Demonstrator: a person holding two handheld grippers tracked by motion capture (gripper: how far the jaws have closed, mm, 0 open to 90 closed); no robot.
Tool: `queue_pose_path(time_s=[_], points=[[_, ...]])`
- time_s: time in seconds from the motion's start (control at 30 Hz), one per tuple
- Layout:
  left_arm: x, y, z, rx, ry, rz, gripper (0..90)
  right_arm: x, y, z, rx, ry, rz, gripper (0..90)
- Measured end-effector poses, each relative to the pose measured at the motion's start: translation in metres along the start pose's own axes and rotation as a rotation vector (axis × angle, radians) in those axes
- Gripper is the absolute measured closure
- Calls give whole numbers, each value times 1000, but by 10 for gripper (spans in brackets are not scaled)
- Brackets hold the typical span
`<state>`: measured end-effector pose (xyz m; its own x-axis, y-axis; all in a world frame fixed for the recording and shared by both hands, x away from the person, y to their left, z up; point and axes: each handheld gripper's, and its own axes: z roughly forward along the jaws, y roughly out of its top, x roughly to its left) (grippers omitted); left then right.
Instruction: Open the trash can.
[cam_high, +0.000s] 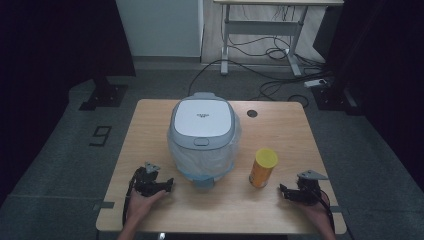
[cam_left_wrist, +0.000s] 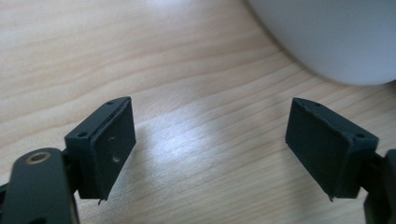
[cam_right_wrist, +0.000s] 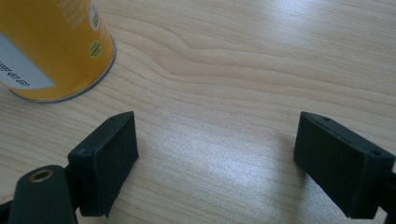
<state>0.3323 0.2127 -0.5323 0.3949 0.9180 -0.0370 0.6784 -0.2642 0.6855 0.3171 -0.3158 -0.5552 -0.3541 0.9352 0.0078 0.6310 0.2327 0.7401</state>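
Clearly nearest, the upright yellow can (cam_high: 263, 167) stands just left of the empty, wide-open right hand-held gripper (cam_high: 292, 192); the left hand-held gripper (cam_high: 162, 185), also open, sits beside the bin (cam_high: 203, 132).

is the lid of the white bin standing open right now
No, the white bin has its lid lying flat and closed on top in the high view, with the yellow can standing beside it.

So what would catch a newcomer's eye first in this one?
The white-lidded bin with its plastic liner, standing in the middle of the wooden table. Next the yellow can, upright to its right. Near the table's front edge the left gripper and right gripper rest with jaws open and nothing between them.
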Motion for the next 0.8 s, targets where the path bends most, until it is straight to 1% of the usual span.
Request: queue_pose_path(time_s=[0.07, 0.1, 0.17, 0.2, 0.23, 0.27, 0.3, 0.33, 0.37, 0.4, 0.47, 0.57, 0.6, 0.67, 0.7, 0.8], points=[[-1, 1, -3, -9, -8, 3, 158, 0, 0, 0, 0, 0, 0, 131], [-2, 2, -9, -32, -26, 15, 159, -1, 0, 0, 0, -1, 0, 131], [-3, 3, -15, -51, -53, 21, 160, -1, 0, 0, 0, -1, 0, 131], [-3, 3, -15, -51, -53, 21, 162, -1, 0, 0, 0, -1, 0, 131], [-4, 3, -18, -61, -53, 25, 171, -1, 0, 0, 0, -1, 0, 131], [-5, 4, -24, -84, -46, 29, 184, -1, 0, 0, 0, -1, 0, 131], [-5, 5, -26, -94, -40, 29, 194, -1, 0, 0, 0, -1, 0, 132], [-6, 6, -28, -108, -33, 29, 210, -1, 0, 0, 0, -1, 0, 132], [-6, 6, -28, -108, -33, 29, 223, -1, 0, 0, 0, -1, 0, 132], [-7, 6, -31, -125, -28, 26, 242, -1, 0, 0, 0, -1, 0, 132], [-7, 6, -32, -137, -25, 28, 280, -1, 0, 0, 0, -1, 0, 132], [-8, 7, -34, -143, -35, 30, 339, -1, 0, 0, 0, 0, 1, 133], [-9, 8, -37, -155, -44, 27, 360, -1, 0, 0, 0, 0, 0, 134], [-9, 9, -39, -161, -51, 26, 404, -1, 0, 0, 0, 0, 0, 134], [-9, 11, -44, -173, -63, 29, 425, -1, 0, 0, 0, 0, 0, 134], [-7, 14, -50, -182, -83, 28, 495, -1, 0, 0, 0, 0, 0, 134]])
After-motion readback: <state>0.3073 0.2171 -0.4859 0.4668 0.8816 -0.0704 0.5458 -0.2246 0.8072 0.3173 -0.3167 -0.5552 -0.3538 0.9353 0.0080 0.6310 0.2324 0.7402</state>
